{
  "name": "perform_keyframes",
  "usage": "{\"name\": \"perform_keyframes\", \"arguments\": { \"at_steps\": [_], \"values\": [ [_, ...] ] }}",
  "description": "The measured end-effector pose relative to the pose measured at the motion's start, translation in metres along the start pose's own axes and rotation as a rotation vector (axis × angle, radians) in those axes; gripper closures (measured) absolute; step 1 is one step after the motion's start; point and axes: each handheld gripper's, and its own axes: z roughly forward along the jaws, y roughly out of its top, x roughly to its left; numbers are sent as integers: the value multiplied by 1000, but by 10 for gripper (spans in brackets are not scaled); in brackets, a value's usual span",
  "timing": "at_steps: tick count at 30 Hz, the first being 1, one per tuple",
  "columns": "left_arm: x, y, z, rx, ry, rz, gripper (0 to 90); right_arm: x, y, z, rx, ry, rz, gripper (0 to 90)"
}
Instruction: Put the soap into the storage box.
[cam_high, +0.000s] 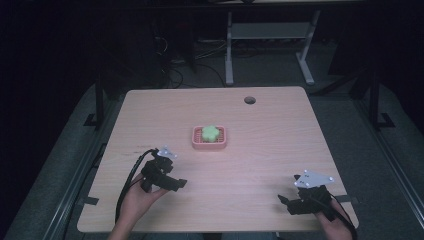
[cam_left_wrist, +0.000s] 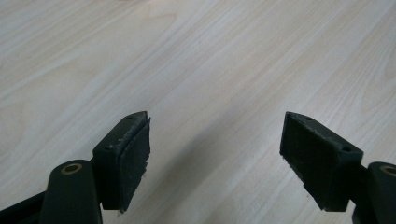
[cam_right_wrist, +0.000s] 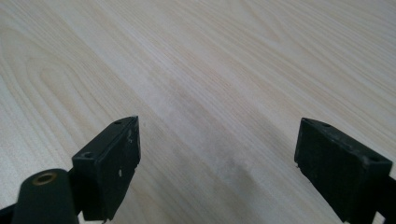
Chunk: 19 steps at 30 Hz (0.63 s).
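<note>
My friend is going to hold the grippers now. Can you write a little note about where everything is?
Left gripper: open and empty, low over the near left of the table, held in the person's left hand.
Right gripper: open and empty, at the near right corner.
Things: a green flower-shaped piece sits in a small pink tray at the middle of the table. Both grippers are well apart from it; the left one is nearer.
Done: nothing picked up so far, judging by how things lie.
Left: probably reach in and grasp the green piece or the tray.
</note>
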Motion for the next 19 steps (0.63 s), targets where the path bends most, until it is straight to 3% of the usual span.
{"name": "perform_keyframes", "arguments": {
  "at_steps": [10,13,15,19],
  "values": [
    [0,-19,-4,-5,5,-14,239,1,0,3,12,1,2,138],
    [0,-25,-3,-22,-5,-27,239,1,0,2,10,1,2,138],
    [-1,-31,-2,-56,-34,-53,240,0,0,2,9,0,4,138],
    [-8,-39,-1,-64,-23,-50,240,-1,1,1,3,2,1,138]
  ]
}}
